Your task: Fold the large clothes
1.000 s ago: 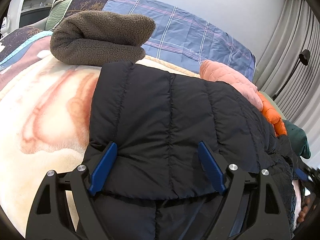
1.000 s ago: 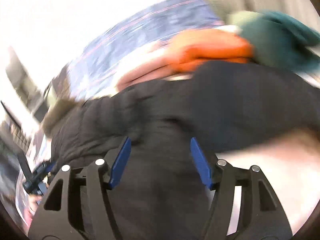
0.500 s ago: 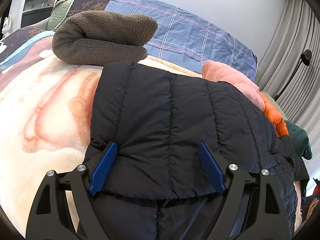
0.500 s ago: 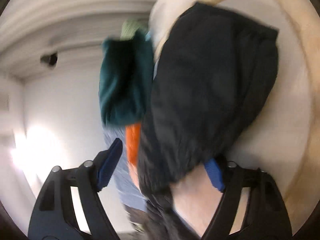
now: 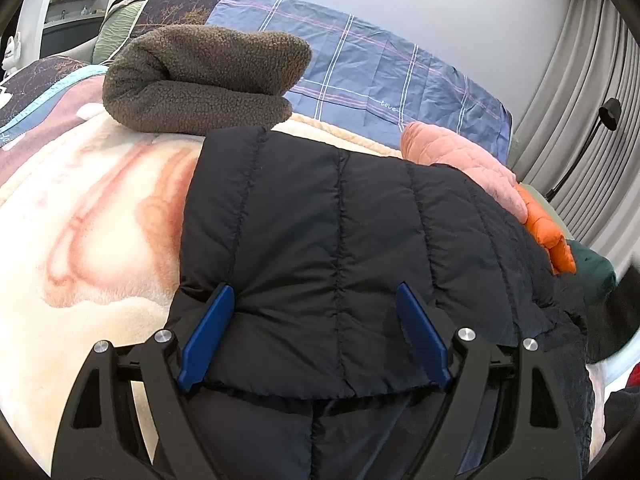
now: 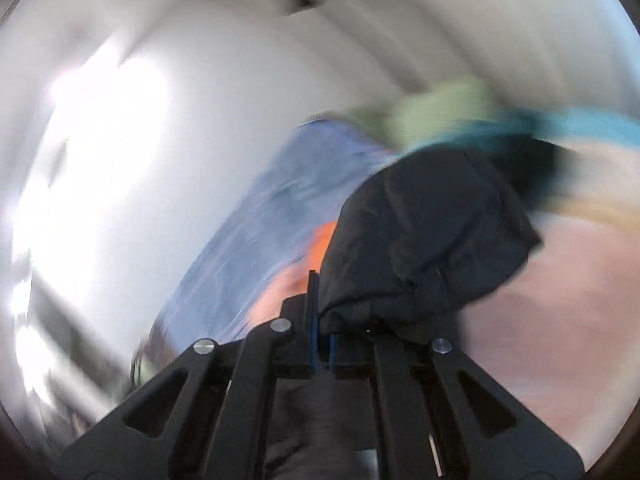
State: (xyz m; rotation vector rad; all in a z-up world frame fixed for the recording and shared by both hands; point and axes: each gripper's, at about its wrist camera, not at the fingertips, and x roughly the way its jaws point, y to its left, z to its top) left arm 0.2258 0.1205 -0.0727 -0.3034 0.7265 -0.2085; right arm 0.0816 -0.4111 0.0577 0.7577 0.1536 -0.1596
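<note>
A black quilted puffer jacket [image 5: 340, 240] lies spread on the cream and orange blanket [image 5: 80, 220] of a bed. My left gripper [image 5: 316, 328] is open, its blue fingers [image 5: 208, 332] resting on the jacket's near folded edge. In the blurred right wrist view my right gripper [image 6: 322, 320] is shut on a bunched part of the black jacket [image 6: 424, 240] and holds it lifted above the bed.
A folded brown fleece [image 5: 200, 80] lies at the far side of the blanket. Pink [image 5: 460, 160], orange [image 5: 548, 232] and dark green [image 5: 596, 276] garments lie at the right. A blue plaid pillow [image 5: 380, 76] is behind, with curtains [image 5: 580, 100] and a lamp stand [image 5: 608, 112] to the right.
My right gripper was open over the jacket; it has closed on a part of it and swung fast, lifting that part. My left gripper has stayed still.
</note>
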